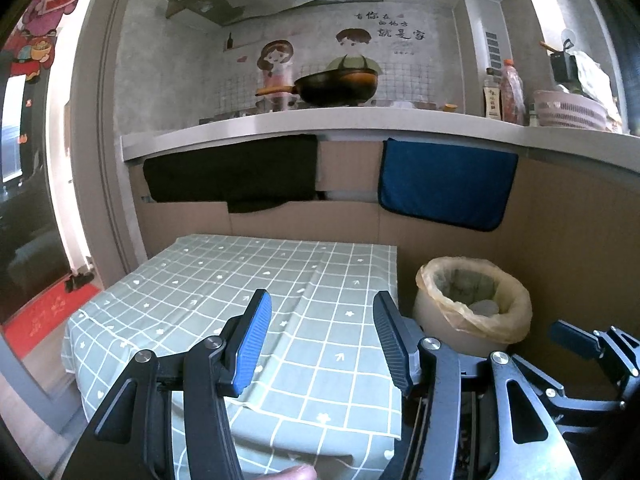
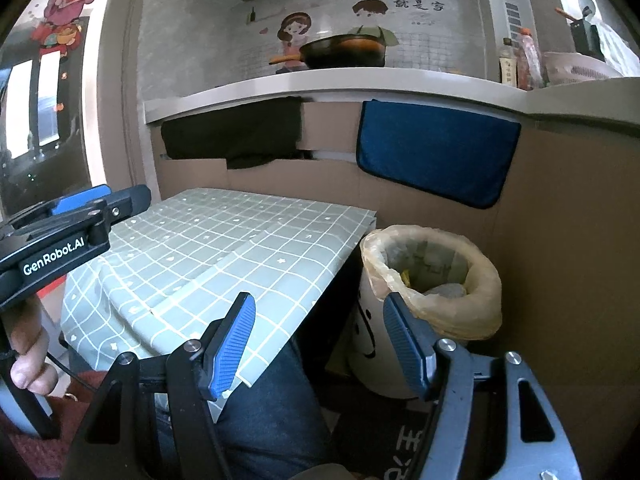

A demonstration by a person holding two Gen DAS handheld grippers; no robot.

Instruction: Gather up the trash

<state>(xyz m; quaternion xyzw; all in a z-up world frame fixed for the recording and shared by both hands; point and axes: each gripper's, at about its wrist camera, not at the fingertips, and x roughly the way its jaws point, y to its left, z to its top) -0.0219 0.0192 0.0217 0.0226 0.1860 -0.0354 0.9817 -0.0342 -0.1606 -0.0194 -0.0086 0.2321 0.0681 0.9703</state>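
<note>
The trash bin [image 1: 472,304] stands on the floor just beside the right edge of the desk [image 1: 224,280], against a cardboard wall. A yellowish plastic bag [image 2: 436,312] lines it, folded over the rim, and some crumpled pale waste [image 1: 486,307] lies at the bottom; from the right wrist view a small yellow scrap also shows inside. The bin's white side carries a drawn face.

The desk wears a green cloth with a white grid and small hearts and stars. Its top holds nothing that can be made out as trash.

The left gripper [image 1: 320,340] hovers over the near part of the cloth, its blue pads spread apart with nothing between them. The right gripper [image 2: 320,344] hangs lower and to the right, over the gap between desk corner and bin, likewise released and holding nothing. A person's hand [image 2: 28,360] grips the handle of the left one at the edge of the right wrist view, and a leg in blue jeans [image 2: 272,412] shows under the desk's edge.

Behind, a black cloth [image 1: 232,172] and a blue towel [image 1: 448,184] hang from a white kitchen counter [image 1: 320,122], where a dark wok [image 1: 336,86] sits with bottles [image 1: 504,92] and a pink basket [image 1: 568,110] to its right.
</note>
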